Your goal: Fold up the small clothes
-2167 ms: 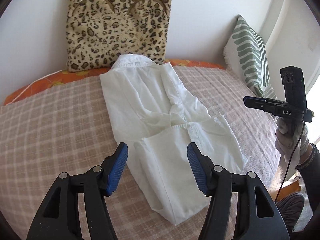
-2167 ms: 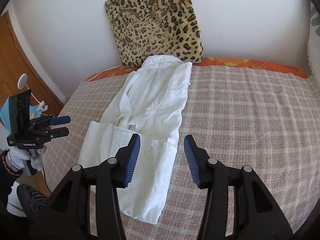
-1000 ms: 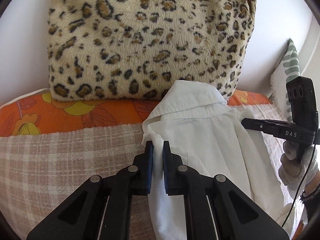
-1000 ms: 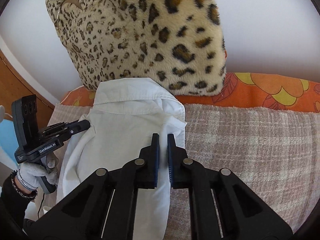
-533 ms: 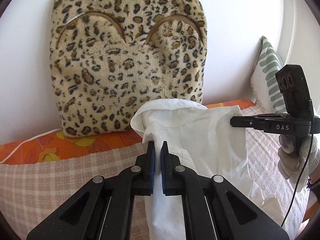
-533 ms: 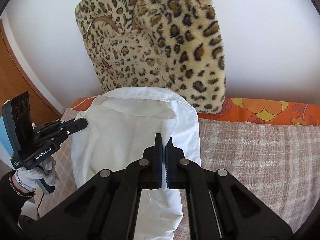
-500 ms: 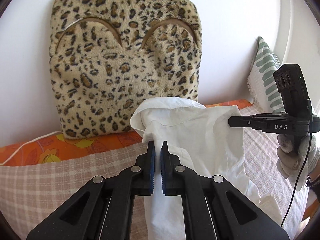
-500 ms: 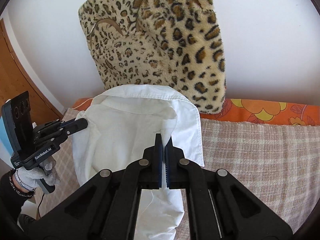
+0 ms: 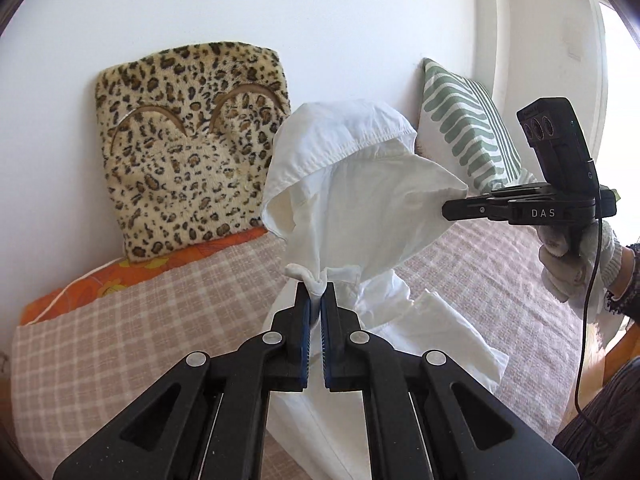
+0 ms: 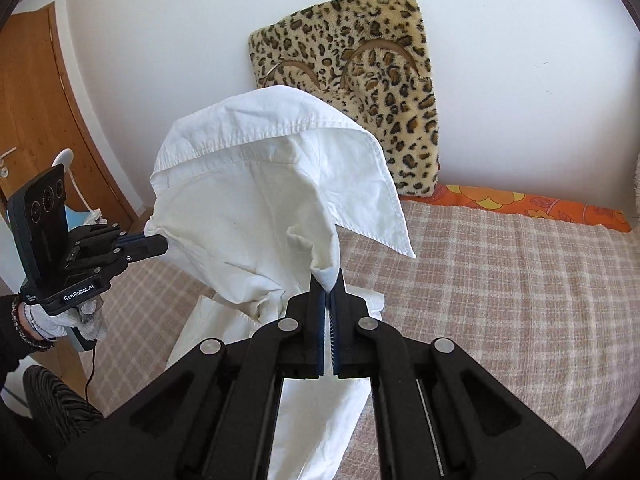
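A small white collared shirt [image 9: 360,200] [image 10: 256,200] hangs by its top end above the checked bedspread, collar arched upward, while its lower part still lies on the bed. My left gripper [image 9: 315,294] is shut on a bunched bit of the shirt's left shoulder. My right gripper [image 10: 329,280] is shut on the right shoulder edge below the collar. In the left wrist view the right gripper [image 9: 452,212] pinches the far side of the shirt; in the right wrist view the left gripper [image 10: 158,245] does the same.
A leopard-print cushion [image 9: 184,136] [image 10: 360,80] leans on the white wall behind the bed. A green-striped pillow [image 9: 468,136] stands at the right. An orange floral sheet [image 10: 520,204] edges the checked bedspread [image 10: 500,292]. A wooden door [image 10: 36,120] is at the left.
Both grippers, shut on the shirt's shoulders, have risen and pulled back from the cushion. The shirt's top end has come up off the bed and now hangs between them.
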